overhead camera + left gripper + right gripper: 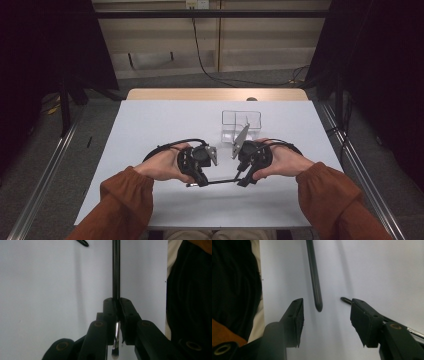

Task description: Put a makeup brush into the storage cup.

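While left tongs [117,315] clamp brush [116,270], no legible writing

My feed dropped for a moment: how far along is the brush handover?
Done: left tongs are shut on the thin black brush. In hand: right tongs sit open around its free tip, not gripping. Left: closing on it; the clear box behind holds no brush that I can see.

White table [150,130], clear box [241,124] far side

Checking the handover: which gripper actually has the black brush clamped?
The left gripper: shut on the brush. The right gripper gapes open around the handle tip.
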Demonstrator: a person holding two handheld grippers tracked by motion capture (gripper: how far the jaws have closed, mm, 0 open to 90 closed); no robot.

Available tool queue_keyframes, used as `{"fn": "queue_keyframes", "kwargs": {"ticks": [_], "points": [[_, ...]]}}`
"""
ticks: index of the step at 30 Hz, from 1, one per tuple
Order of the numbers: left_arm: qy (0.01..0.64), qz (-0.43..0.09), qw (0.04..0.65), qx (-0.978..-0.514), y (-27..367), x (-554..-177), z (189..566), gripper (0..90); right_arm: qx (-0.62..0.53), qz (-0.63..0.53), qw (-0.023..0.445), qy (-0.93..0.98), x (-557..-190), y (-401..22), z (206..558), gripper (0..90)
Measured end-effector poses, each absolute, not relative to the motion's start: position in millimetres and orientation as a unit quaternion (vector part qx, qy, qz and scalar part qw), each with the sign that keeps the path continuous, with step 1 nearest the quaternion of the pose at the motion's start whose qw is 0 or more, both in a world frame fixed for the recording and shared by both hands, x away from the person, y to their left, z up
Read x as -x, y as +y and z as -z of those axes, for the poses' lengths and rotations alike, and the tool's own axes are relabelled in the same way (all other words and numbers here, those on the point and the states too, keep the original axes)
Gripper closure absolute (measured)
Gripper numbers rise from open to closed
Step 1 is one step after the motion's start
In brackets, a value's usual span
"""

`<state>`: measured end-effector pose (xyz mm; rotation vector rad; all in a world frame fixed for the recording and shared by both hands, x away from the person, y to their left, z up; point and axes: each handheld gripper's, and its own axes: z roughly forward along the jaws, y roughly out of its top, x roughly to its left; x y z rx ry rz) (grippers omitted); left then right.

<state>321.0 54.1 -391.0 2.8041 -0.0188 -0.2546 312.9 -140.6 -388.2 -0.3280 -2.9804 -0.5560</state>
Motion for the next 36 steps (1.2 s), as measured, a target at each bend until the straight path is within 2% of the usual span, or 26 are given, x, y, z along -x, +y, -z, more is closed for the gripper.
{"fn": "queue_keyframes", "kwargs": {"ticks": [4,11,18,27,32,36], "points": [[-0.008,0.089,0.162,-0.983,54.6,-321.6,388.7,83.9,0.105,0.18,0.055,-0.977,-314.0,-138.3,390.2,46.9],[-0.009,0.087,0.164,-0.983,54.3,-321.5,388.2,83.9,0.11,0.168,0.075,-0.977,-315.7,-131.7,393.9,58.8],[-0.008,0.081,0.17,-0.982,54.6,-322.1,388.9,83.8,0.11,0.168,0.088,-0.976,-316.2,-127.6,395.8,66.9],[-0.02,0.085,0.167,-0.982,53.7,-321.8,389.2,83.9,0.095,0.17,0.097,-0.976,-315.4,-121.5,400.2,73.6],[-0.025,0.088,0.167,-0.982,53.0,-322.1,389.1,83.9,0.098,0.17,0.105,-0.975,-315.4,-121.9,400.8,81.9],[-0.032,0.082,0.17,-0.982,52.1,-320.8,389.3,83.7,0.09,0.169,0.11,-0.975,-313.8,-123.3,402.3,83.3]]}}
